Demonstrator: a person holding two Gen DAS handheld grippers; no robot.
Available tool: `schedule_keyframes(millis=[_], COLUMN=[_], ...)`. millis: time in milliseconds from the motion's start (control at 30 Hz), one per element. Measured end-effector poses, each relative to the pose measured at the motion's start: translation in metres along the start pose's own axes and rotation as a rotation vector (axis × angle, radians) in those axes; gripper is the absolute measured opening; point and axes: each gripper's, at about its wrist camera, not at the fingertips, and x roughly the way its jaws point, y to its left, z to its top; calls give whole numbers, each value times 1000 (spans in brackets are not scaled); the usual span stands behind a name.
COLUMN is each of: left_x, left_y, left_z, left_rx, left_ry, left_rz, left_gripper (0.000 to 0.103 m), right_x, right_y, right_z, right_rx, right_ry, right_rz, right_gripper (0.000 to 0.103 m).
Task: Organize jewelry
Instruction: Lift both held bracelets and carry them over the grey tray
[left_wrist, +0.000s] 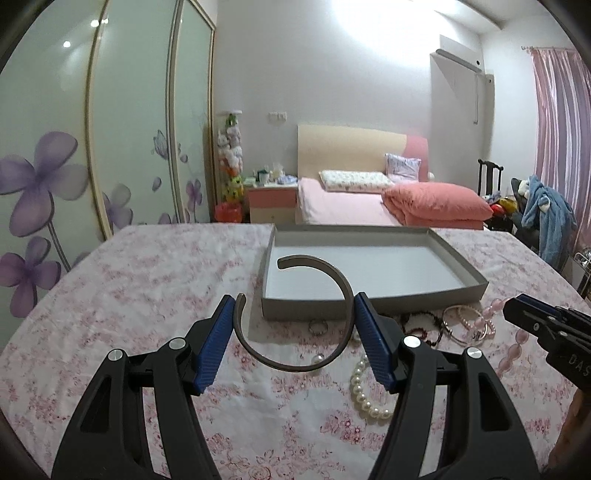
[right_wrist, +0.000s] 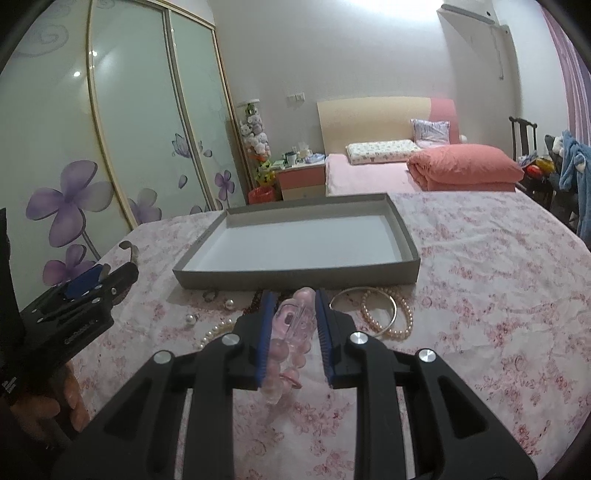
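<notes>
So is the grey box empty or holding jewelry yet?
Empty: the box shows only bare white floor in both views; the cuff is above, not inside.

Dim indoor light, strong fisheye distortion

A blown-out glare is seen on the ceiling (left_wrist: 373, 22), and lamp spots are reflected in the wardrobe doors (left_wrist: 66, 44). Straight lines are bowed toward the black-vignetted corners; a violet cast and soft, slightly grainy detail are noted throughout.

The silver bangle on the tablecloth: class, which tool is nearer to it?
Right. The right tool, gripping pink beads, sits just beside the silver bangle. The left tool, holding the open cuff, is farther away.
</notes>
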Motion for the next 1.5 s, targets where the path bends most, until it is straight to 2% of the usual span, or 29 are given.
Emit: schedule_keyframes(millis=[500,833,1167,1500], left_x=[-15,-3,23,60], left_y=[-12,-22,-25,-31], left_z=[13,34,46,52], left_rx=[45,74,61,74], left_ry=[-103,-145,-138,-100], left_rz=[25,50,62,49], left_gripper=[65,65,65,65], right_x=[-20,-19,7,47], right_y=[7,2,-9,-10], right_z=[32,63,82,92], right_rx=[-41,-52,-32,-37], right_ry=[-154,-247,-267,-227], right_rz=[-28,-58,-79,-87], right_gripper=[23,23,23,23])
